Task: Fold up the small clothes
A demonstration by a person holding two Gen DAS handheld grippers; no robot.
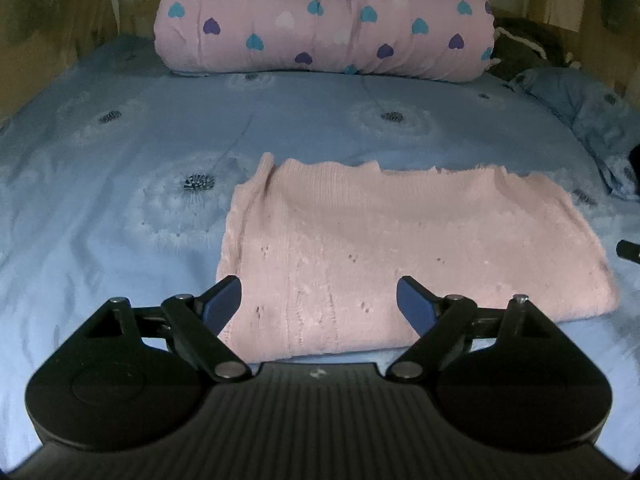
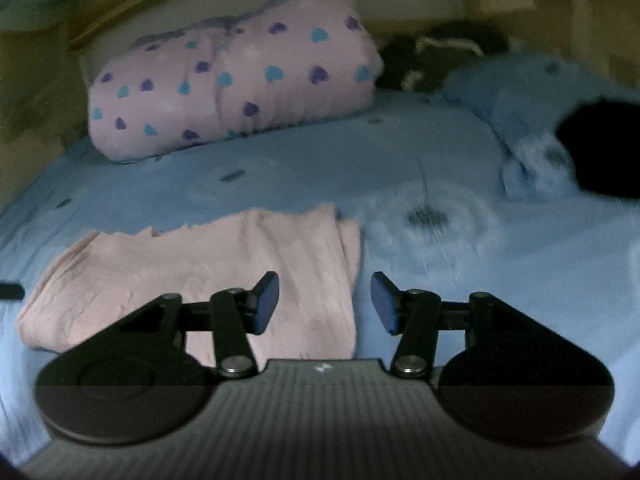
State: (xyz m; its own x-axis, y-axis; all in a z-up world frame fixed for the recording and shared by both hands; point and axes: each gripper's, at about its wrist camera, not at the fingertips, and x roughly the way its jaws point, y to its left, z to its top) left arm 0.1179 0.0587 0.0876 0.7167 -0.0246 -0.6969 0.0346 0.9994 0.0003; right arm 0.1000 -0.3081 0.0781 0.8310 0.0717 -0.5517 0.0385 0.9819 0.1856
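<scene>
A pale pink knitted garment (image 1: 384,240) lies folded into a rough rectangle on the blue bedsheet (image 1: 100,208). My left gripper (image 1: 319,304) is open and empty, hovering over the garment's near left edge. In the right wrist view the same garment (image 2: 192,276) lies to the left. My right gripper (image 2: 325,304) is open and empty, straddling the garment's near right edge. The tip of the right gripper (image 1: 628,249) shows at the far right of the left wrist view.
A rolled pink quilt with blue and purple hearts (image 1: 324,20) lies at the head of the bed. A blue pillow (image 1: 588,120) and dark clothing (image 1: 520,48) sit at the back right. A black object (image 2: 604,148) lies at the right.
</scene>
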